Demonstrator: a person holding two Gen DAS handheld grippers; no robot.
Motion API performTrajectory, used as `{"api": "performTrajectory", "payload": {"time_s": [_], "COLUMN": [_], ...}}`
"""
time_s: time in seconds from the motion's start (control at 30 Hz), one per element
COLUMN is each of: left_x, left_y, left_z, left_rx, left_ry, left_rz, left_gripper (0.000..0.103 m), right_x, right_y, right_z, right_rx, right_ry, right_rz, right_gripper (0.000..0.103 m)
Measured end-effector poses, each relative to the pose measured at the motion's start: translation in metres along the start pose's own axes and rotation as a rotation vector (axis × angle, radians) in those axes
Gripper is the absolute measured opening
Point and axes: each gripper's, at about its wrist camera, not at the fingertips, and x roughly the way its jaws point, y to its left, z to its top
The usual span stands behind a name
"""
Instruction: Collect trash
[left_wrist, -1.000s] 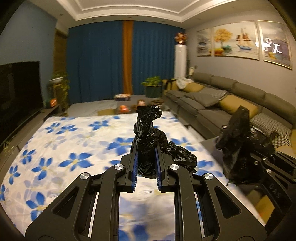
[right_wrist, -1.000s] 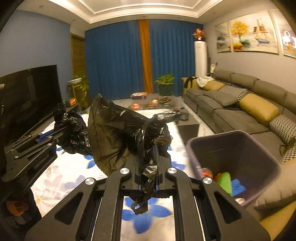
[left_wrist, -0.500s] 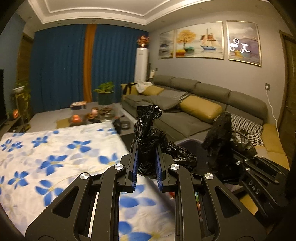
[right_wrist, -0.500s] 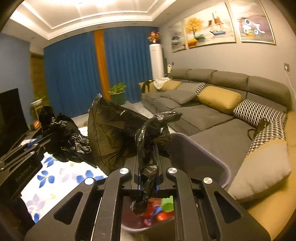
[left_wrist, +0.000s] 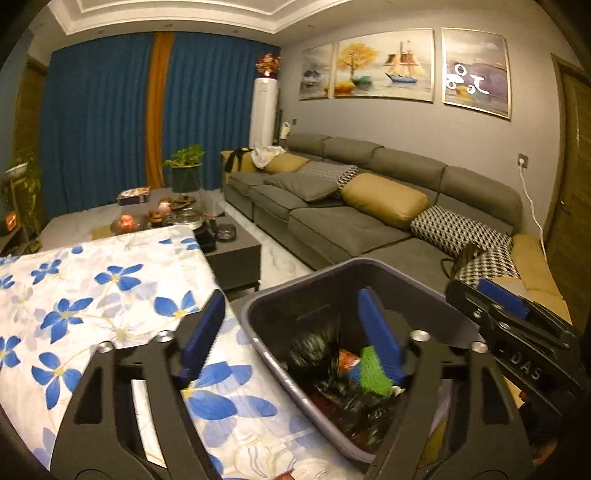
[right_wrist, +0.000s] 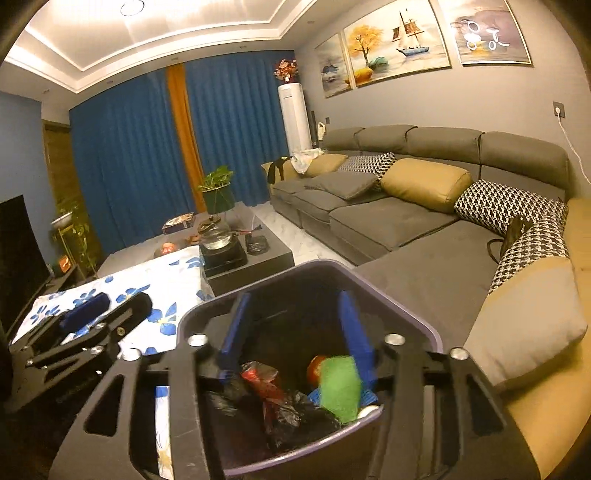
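We hold both grippers over the grey plastic bin (right_wrist: 369, 295), which stands between the floral-covered table (left_wrist: 92, 295) and the grey sofa (left_wrist: 332, 229). The left gripper (left_wrist: 295, 332) has its jaws opening wide with nothing between them; the right gripper (right_wrist: 295, 332) is opening too, narrower, and also empty. The crumpled black plastic bag (right_wrist: 295, 410) lies inside the bin — glossy, thin, creased film, blurred in the left view — beside a green ribbed piece (right_wrist: 340, 384), something red and a scrap of blue. By our reading this drop is done. Whether more trash is left we cannot tell; the cloth's near edge looks bare, soft and flat with blue flowers on white.
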Motion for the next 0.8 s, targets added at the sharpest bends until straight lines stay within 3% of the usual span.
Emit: {"api": "performTrajectory", "payload": {"time_s": [0.13,0.37,0.63,0.8], "left_x": [-0.015,-0.061,-0.134,-0.175], "left_y": [0.012,0.037,0.072,0.085], "left_z": [-0.003,-0.015,-0.037,-0.049], "left_rx": [-0.008,-0.022,-0.039,-0.041], "left_ry": [-0.010,-0.018,-0.028,-0.038], "left_rz": [0.062,0.168,0.318,0.354], "left_gripper": [0.087,0.092,0.097,0.097], "right_x": [-0.009,-0.037,-0.080,-0.109], "right_y": [0.005,0.032,0.064,0.083], "right_z": [-0.003,-0.012,-0.026,-0.046], "right_rx": [-0.024,-0.082,-0.120,-0.123], "right_ry": [-0.016,-0.032,-0.060,-0.068], "right_rz": [-0.033,-0.052,-0.021,-0.033], "right_gripper": [0.080,0.098,0.098,0.098]}}
